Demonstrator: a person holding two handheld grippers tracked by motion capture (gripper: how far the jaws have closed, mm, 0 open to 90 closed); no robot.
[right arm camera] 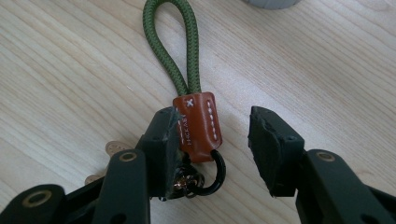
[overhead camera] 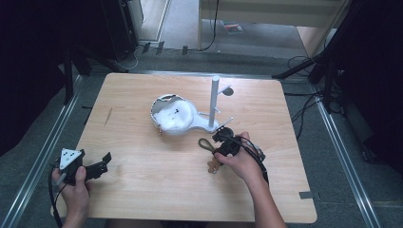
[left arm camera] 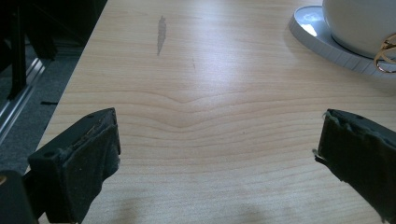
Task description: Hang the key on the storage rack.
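A: What does the right gripper view give you that the high view can't?

B: Detail. The keychain (right arm camera: 196, 107) lies flat on the counter (right arm camera: 70, 70): a green cord loop (right arm camera: 173, 42), a brown leather tab (right arm camera: 198, 123) with white stitching, and a black ring (right arm camera: 212, 179) below it. The right gripper (right arm camera: 212, 135) straddles the tab with its jaws partly apart. The left pad touches the tab's edge; the right pad stands clear of it, so nothing is clamped.

A: And from above?

B: The keychain (overhead camera: 209, 149) is small and dark, just in front of the white stand (overhead camera: 215, 102), with the right gripper (overhead camera: 223, 140) over it.

A: The left gripper?

B: Near the counter's front left corner (overhead camera: 95, 166). Its own view shows jaws released, spread wide over bare wood, with the stand's white dish (left arm camera: 327, 39) and a gold ring (left arm camera: 386, 56) well ahead at the upper right.

A: Room to move?

B: Open wood across the left half and along the front edge; the right gripper works close to the stand's base.
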